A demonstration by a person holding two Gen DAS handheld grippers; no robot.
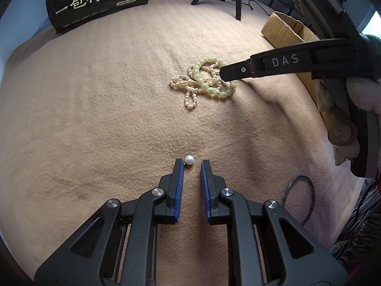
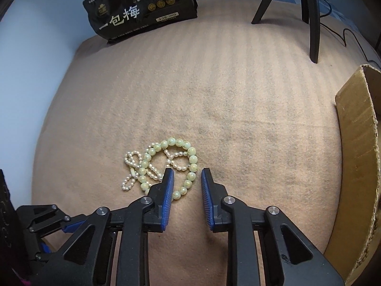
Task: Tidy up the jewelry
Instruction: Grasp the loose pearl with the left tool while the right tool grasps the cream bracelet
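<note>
Left gripper (image 1: 192, 164) sits parted, a loose pearl (image 1: 189, 160) right at its tips. Right gripper (image 2: 187, 174), also parted, straddles the green bead bracelet (image 2: 188, 164), tangled with a pearl strand (image 2: 133, 164). Looks like pickup's next: close gently.

Left gripper (image 1: 192, 163) low and near, fingers apart. Right gripper (image 2: 187, 174) farther off to the right, fingers apart too, maybe just above the cloth.

Pale-green bead bracelet (image 2: 183, 166) w/ cream pearl strand (image 2: 133, 169), white pearl (image 1: 189, 160), tan blanket (image 2: 238, 95); black bag (image 2: 140, 7), gold print.
</note>
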